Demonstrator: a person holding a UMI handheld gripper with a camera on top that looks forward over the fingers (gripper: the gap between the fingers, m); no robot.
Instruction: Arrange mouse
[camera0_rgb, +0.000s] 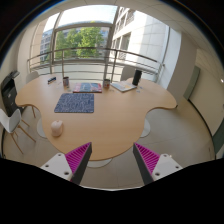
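Ahead, the gripper (113, 160) hangs above one wooden table (110, 115) with its two fingers spread wide, nothing between them. One pale mouse (57, 127) lies beyond the left finger, near the table edge. Farther off lies one dark mouse pad (74, 102), and beyond it one laptop (127, 83).

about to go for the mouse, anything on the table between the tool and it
Nothing visible. The tool is open, held above the near table edge, and the mouse sits ahead and left on bare wood. The mouse pad lies beyond it, with bare table between.
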